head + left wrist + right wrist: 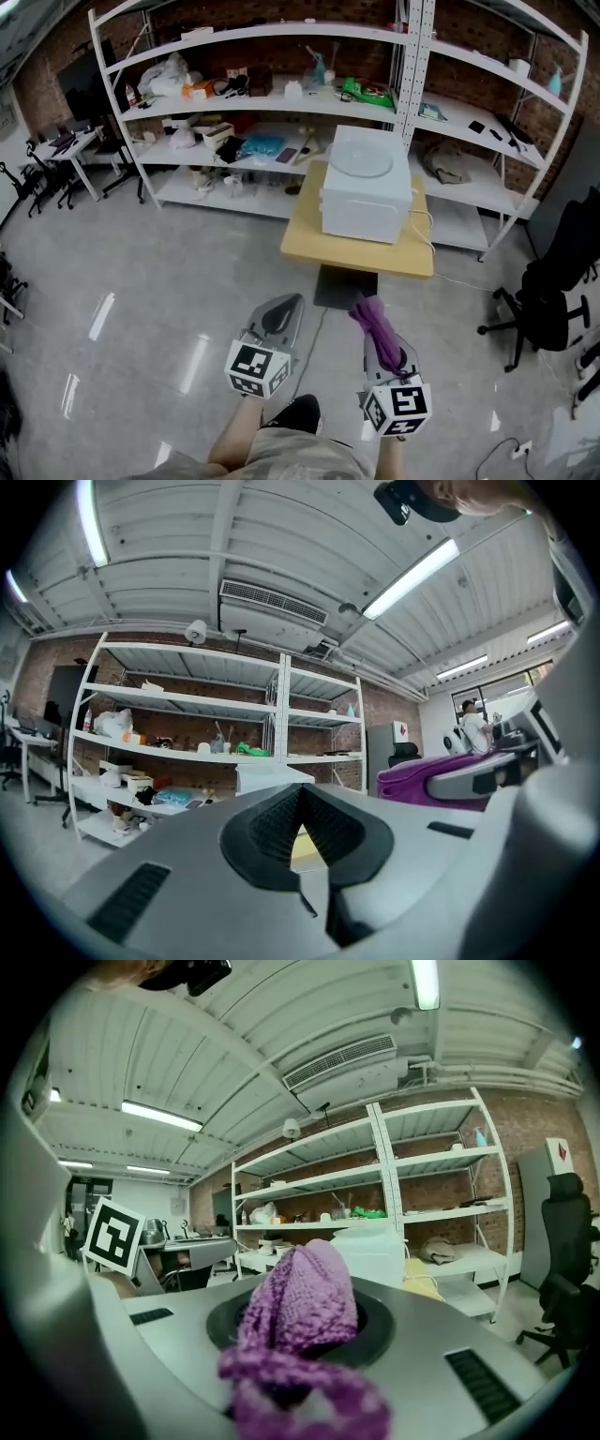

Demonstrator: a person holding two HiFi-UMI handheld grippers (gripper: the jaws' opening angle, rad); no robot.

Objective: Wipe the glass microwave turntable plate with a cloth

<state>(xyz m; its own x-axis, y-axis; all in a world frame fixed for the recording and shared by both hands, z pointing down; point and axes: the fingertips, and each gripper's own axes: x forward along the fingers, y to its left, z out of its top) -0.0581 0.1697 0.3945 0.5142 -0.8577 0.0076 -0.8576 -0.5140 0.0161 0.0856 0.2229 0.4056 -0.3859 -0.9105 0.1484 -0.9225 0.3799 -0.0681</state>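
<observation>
The glass plate [362, 159] lies flat on top of a white microwave [367, 202], which stands on a small wooden table [309, 239] in front of the long white shelves [281, 103]. Nothing touches the plate, and both grippers are well apart from it, held low over the grey floor [169, 281] close to the person's body. The purple cloth [379, 336] is clamped in the right gripper [370, 317]; in the right gripper view the knitted cloth [300, 1312] bulges up between the closed jaws and a loose fold hangs down toward the camera, with the microwave [370, 1251] visible beyond it. The left gripper [289, 305] is just beside the right one and holds nothing. In the left gripper view its jaws [300, 803] are pressed together at the tip, leaving only a narrow slit lower down through which a bit of the yellowish table shows. Each gripper carries its marker cube at the near end, the left cube [256, 367] and the right cube [398, 408]. A black office chair [553, 291] stands to the right of the table, and a desk [66, 145] sits at the far left by the brick wall.
</observation>
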